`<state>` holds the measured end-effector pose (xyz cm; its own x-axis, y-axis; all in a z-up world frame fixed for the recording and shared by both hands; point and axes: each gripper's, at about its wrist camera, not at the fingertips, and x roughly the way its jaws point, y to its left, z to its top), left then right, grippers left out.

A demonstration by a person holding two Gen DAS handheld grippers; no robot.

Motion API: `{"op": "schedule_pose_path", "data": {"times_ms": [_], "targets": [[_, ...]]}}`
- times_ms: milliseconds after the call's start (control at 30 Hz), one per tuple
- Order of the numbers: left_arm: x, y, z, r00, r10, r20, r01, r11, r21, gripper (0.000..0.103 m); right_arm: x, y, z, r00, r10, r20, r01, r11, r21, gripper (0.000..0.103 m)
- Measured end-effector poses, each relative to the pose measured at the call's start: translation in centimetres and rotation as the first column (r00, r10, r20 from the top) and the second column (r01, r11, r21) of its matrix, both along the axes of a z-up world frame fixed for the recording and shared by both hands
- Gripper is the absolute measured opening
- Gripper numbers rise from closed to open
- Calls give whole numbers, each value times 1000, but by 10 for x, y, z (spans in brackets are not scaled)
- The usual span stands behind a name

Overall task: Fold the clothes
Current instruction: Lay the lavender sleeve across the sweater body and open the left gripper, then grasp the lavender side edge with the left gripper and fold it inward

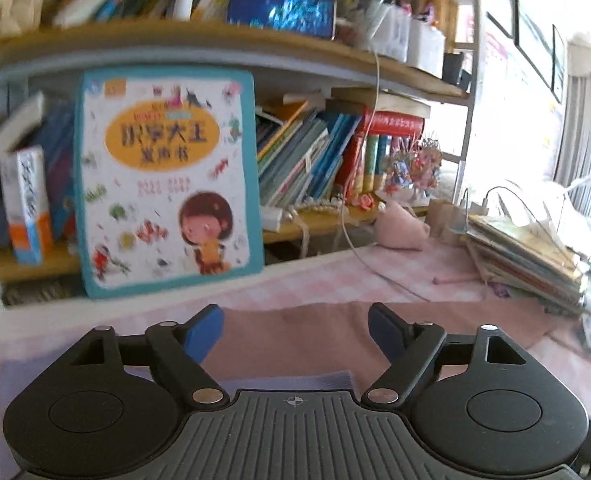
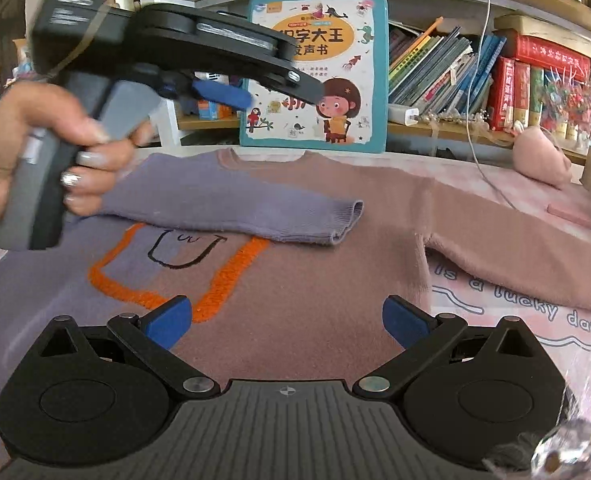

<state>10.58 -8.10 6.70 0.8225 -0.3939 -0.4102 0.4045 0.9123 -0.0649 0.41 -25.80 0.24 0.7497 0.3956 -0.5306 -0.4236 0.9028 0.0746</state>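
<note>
A pink and lilac sweater [image 2: 315,280] is spread flat on the desk [image 2: 535,320], in front of the propped picture book [image 2: 315,72]. Its lilac sleeve [image 2: 235,208] is folded across the chest, and the pink sleeve [image 2: 515,240] is stretched outward. The left gripper [image 2: 231,94] is held by a hand [image 2: 47,152] above the folded sleeve, its fingers spread and empty. The right gripper [image 2: 287,322] is held over the sweater's lower part, fingers spread wide, nothing pinched.

Fuzzy knit sweater [image 2: 315,280], matt
</note>
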Motion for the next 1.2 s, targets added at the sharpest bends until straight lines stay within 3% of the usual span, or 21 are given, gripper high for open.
{"op": "schedule_pose_path", "data": {"times_ms": [200, 400, 533, 667, 900, 1067, 1100, 1133, 1167, 1200], "targets": [[-33, 39, -13, 994, 105, -8, -103, 986, 133, 85, -3, 7, 0, 1000, 1, 19, 0, 999, -50, 102], [-70, 88, -44, 961, 273, -45, -247, 920, 305, 91, 2, 5, -2, 1000, -5, 2, 6, 999, -42, 102], [-90, 116, -54, 938, 338, -76, -296, 896, 331, 97, 3, 2, -3, 999, -30, -19, 30, 999, -19, 102], [-102, 136, -61, 927, 352, -134, -302, 908, 291, 101, 1, -4, -3, 996, -80, -33, 79, 997, -20, 102], [-99, 160, -76, 905, 341, -253, -309, 938, 158, 101, -2, -21, -7, 981, -182, -67, 180, 983, -45, 102], [-95, 170, -77, 887, 383, -258, -360, 923, 136, 99, -5, -36, -9, 967, -237, -93, 236, 971, -22, 98], [-94, 171, -78, 885, 390, -256, -366, 920, 136, 98, -6, -37, -8, 966, -242, -95, 241, 970, -20, 96], [-94, 172, -77, 885, 393, -248, -369, 919, 138, 89, -7, -38, -8, 965, -243, -94, 242, 970, -20, 84], [-94, 173, -76, 886, 398, -237, -374, 917, 143, 73, -8, -38, -8, 965, -245, -91, 243, 970, -25, 71], [-94, 175, -75, 890, 392, -233, -371, 919, 131, 63, -8, -37, -8, 965, -246, -86, 244, 969, -33, 64]]}}
